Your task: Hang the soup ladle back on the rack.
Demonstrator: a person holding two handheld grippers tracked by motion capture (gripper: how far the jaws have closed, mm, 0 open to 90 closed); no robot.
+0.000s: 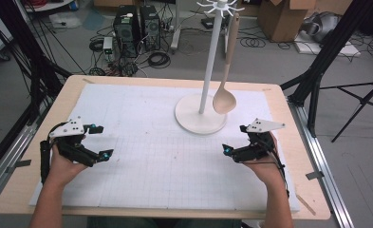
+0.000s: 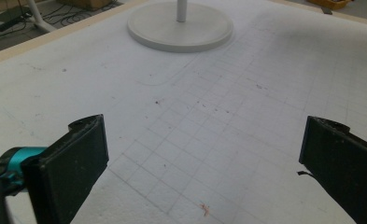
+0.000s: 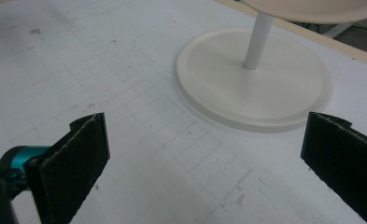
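Black jaws of the left gripper (image 1: 100, 141) stand wide apart with nothing between them, low over the white gridded mat (image 1: 151, 161) at its left side. In the left gripper view only bare grid lies between the two pads, a small reddish speck near the bottom edge. The person's left hand (image 1: 63, 164) wraps the gripper body from below.

Right gripper (image 1: 235, 138) at the mat's right side, jaws likewise spread wide, released, gripping nothing. Right hand (image 1: 265, 166) holds it from beneath; grey three-cornered plate on top. In the right gripper view the mat shows between the pads, and just beyond them the round base of the stand.

Farther on: white stand (image 1: 200, 114), round base flat on the mat, right of centre, thin pole upright. Wooden spoon (image 1: 225, 90) hangs from the spoked top of the stand, bowl down, just above the base's right edge, near the right gripper but clear of it.

Beyond the wooden table (image 1: 279, 95): grey floor, computer towers (image 1: 136, 26), cables, cardboard boxes (image 1: 281, 16).
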